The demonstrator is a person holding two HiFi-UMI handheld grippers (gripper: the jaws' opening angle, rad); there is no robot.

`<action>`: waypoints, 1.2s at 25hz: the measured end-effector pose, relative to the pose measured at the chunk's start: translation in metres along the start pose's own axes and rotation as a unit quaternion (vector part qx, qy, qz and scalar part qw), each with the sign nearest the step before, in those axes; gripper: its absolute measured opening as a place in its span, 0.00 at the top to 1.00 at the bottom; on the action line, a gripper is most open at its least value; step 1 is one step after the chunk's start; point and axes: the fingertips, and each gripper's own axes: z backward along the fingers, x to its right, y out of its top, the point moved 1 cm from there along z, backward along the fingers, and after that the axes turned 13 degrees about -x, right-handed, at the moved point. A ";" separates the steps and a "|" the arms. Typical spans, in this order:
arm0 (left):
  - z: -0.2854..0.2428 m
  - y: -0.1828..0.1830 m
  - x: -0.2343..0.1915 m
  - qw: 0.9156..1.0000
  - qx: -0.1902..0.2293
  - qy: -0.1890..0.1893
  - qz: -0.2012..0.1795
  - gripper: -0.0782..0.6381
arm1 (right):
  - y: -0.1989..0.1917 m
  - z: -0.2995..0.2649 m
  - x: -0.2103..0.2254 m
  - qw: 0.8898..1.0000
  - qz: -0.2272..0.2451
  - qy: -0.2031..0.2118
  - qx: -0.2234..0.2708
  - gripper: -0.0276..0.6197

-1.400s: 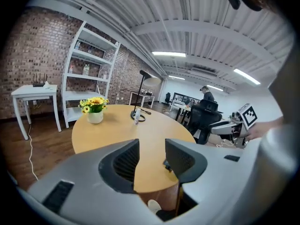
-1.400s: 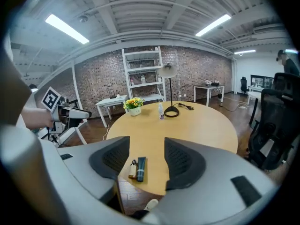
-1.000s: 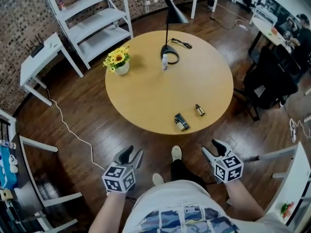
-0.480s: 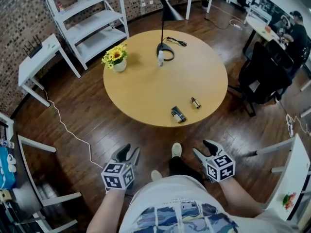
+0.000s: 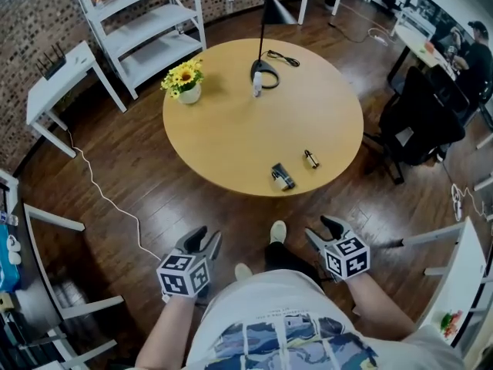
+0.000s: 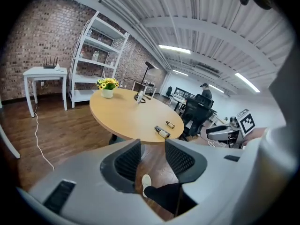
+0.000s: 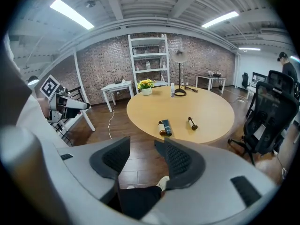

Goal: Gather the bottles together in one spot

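Three bottles are on the round wooden table [image 5: 231,141]. A dark bottle with a pale cap [image 5: 282,177] lies near the front edge, and a small dark bottle [image 5: 310,159] lies just right of it. A white bottle [image 5: 257,89] stands upright far back by the lamp base. My left gripper [image 5: 205,240] and right gripper [image 5: 323,228] hang over the floor short of the table, both open and empty. The left gripper view looks past its jaws [image 6: 152,146] at the lying bottles [image 6: 162,132]. The right gripper [image 7: 143,153] faces the same pair [image 7: 164,127].
A pot of yellow flowers [image 5: 185,83] stands at the table's back left, and a black lamp [image 5: 266,21] with its cord at the back. A black office chair [image 5: 420,118] is right of the table, white shelves [image 5: 146,29] behind. My feet [image 5: 279,232] are on the floor between the grippers.
Both grippers have drifted a little lower and nearer to my body, the right one slightly leftward. The jaws keep the same gap. The bottles have not moved.
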 end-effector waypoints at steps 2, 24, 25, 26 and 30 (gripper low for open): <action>-0.004 -0.001 -0.002 1.000 -0.004 0.001 0.007 0.67 | -0.001 -0.010 0.008 1.000 0.005 0.002 -0.010 0.58; -0.085 0.087 -0.019 0.996 -0.047 0.058 0.051 0.67 | 0.035 -0.232 0.093 0.959 0.241 0.021 -0.147 0.65; -0.091 0.091 -0.017 0.996 -0.052 0.059 0.050 0.67 | 0.035 -0.232 0.095 0.959 0.241 0.031 -0.149 0.67; -0.098 0.095 -0.015 0.995 -0.057 0.059 0.048 0.67 | 0.035 -0.233 0.098 0.958 0.242 0.038 -0.151 0.68; -0.126 0.111 -0.007 0.995 -0.075 0.058 0.036 0.67 | 0.036 -0.235 0.111 0.958 0.230 0.056 -0.160 0.74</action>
